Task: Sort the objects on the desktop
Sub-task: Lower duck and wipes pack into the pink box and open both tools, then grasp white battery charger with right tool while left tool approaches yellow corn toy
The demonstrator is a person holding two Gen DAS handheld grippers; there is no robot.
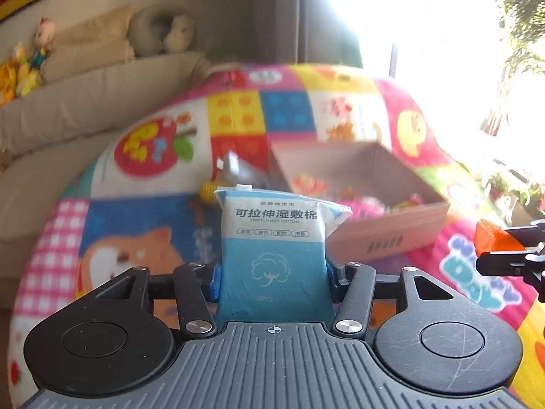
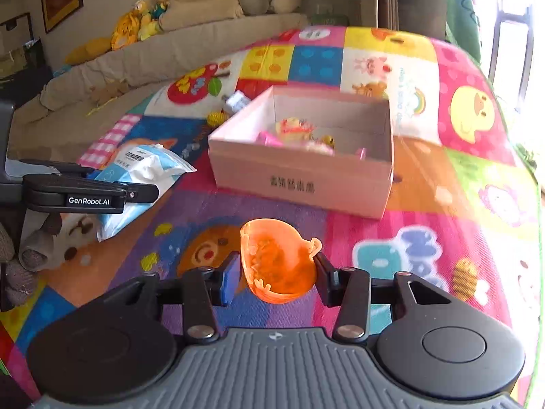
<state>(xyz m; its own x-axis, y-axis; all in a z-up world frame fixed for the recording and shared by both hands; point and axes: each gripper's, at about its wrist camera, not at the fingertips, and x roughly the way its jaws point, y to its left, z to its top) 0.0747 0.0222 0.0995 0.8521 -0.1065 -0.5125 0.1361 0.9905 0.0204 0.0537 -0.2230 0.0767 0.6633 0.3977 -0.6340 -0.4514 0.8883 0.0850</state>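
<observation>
- Between my left fingers (image 1: 274, 277) stands a blue-and-white cotton-pad pack (image 1: 272, 238), gripped upright above the play mat (image 1: 153, 211); it has a cotton-boll drawing low on its face.
- Its label reads "STRETCH WET COTTON" under larger Chinese characters.
- My right fingers (image 2: 276, 277) are clamped on a translucent orange shell-shaped toy (image 2: 276, 259).
- Beyond both sits an open cardboard box (image 2: 299, 177) on the mat, with toys inside and printed characters on its front wall.
- "GenRobot.AI" marks my left tool's side.
</observation>
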